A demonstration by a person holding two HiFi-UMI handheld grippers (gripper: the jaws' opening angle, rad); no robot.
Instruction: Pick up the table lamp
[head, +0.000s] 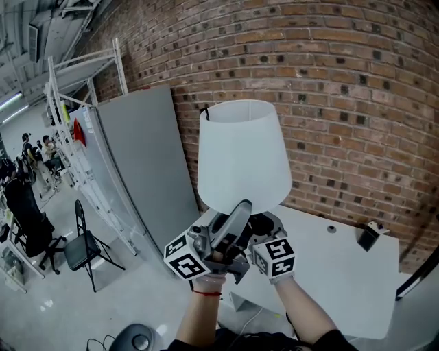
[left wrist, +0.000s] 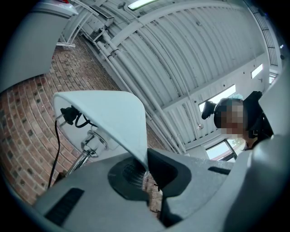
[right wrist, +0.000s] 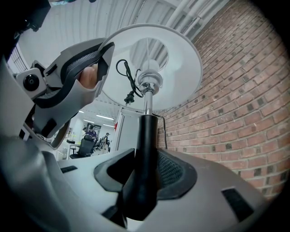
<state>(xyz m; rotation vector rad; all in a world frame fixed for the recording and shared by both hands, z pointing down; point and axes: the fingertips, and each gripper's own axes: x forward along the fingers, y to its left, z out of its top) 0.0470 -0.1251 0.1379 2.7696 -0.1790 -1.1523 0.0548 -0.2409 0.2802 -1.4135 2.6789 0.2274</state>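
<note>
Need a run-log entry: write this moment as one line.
left gripper: shut on shade rim | right gripper: shut on stem | table lamp: upright

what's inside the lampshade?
Inside the lampshade: chrome socket on the stem and a looped black cord with plug. From the head view the shade hides all of it.

A brick wall backs a white table, a grey panel and a black folding chair on pale floor.

We get pretty bright, even light, mostly from long white ceiling strip lights. Soft shadows only. Heavy fisheye bends the red brick wall; both gripper views go dark at the corners.
</note>
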